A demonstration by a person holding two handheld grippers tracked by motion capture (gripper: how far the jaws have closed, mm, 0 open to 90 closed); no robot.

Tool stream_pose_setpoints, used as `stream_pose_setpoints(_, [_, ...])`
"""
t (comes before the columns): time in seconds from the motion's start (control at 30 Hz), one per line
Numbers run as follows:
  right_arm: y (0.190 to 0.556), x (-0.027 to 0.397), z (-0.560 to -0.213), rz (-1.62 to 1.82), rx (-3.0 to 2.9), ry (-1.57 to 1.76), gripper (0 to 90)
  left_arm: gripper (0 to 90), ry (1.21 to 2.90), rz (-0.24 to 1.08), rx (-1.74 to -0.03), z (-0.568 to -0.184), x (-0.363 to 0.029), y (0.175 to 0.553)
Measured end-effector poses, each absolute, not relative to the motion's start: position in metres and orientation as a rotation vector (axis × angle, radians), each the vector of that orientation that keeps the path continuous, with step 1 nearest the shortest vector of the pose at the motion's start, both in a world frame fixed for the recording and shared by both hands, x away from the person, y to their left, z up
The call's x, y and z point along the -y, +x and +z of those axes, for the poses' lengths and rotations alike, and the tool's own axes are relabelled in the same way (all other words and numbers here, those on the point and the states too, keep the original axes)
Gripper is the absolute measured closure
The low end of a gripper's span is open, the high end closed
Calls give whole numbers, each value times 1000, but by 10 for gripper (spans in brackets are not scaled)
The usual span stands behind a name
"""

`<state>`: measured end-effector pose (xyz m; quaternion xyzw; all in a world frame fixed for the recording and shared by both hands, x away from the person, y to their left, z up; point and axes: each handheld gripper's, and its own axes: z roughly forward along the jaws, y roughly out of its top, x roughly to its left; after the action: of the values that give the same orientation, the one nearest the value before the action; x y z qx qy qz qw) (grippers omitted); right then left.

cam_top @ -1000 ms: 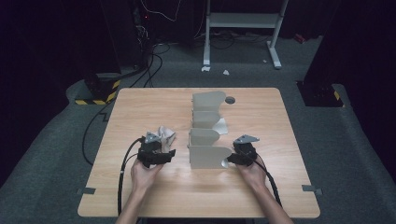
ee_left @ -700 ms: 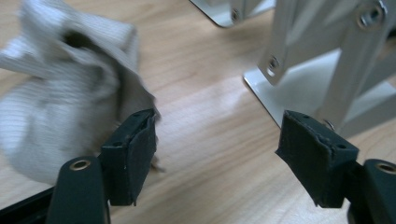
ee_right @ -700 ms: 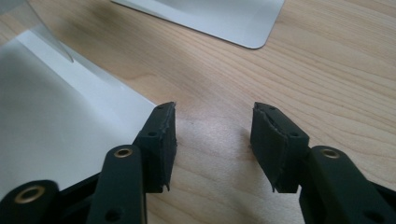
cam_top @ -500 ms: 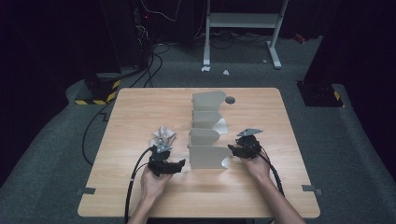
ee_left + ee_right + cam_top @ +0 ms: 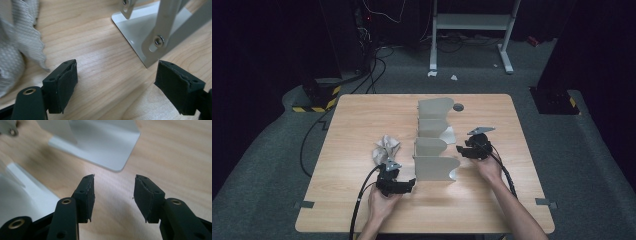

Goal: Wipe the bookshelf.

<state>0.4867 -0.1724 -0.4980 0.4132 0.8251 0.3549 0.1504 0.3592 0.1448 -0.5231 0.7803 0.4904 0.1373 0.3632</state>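
A grey metal divider rack [image 5: 435, 145] with several upright plates stands mid-table. A crumpled pale cloth [image 5: 385, 147] lies to its left. My left gripper [image 5: 411, 185] sits low by the rack's near left corner, pointing right. Its jaws have just been opening and stand open over bare wood [image 5: 117, 82], with the cloth [image 5: 17, 42] to the left and the rack's foot [image 5: 136, 30] at the upper right. My right gripper [image 5: 460, 149] is beside the rack's right side, pointing left. Its jaws have just opened slightly; they are open and empty [image 5: 114, 192], before a rack base plate [image 5: 100, 142].
The wooden table [image 5: 362, 115] has a round cable hole [image 5: 458, 107] behind the rack. Black cables trail from both grippers off the near edge. Tape patches mark the near corners [image 5: 305, 204]. A white stand frame [image 5: 472, 25] is on the floor beyond.
My left hand has moved nearer and to the right, down to the rack's front corner. My right hand has lifted and moved farther away along the rack's right side.
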Motion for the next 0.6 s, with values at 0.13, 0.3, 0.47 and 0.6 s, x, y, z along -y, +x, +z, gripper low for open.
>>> stream_pose_setpoints(0.13, [493,163,-492,1030,-2410,1175,515,187,2029,378,-1241,-524,-138,356])
stream_pose_setpoints(0.3, [503,150,-486,1060,-2417,1147,494,196,2028,390,-1251,-524,-135,359])
stream_pose_setpoints(0.47, [513,137,-474,1060,-2446,1140,471,200,2061,433,-1235,-524,-131,358])
stream_pose_setpoints(0.6, [518,127,-465,1072,-2454,1104,457,193,2059,434,-1233,-525,-130,359])
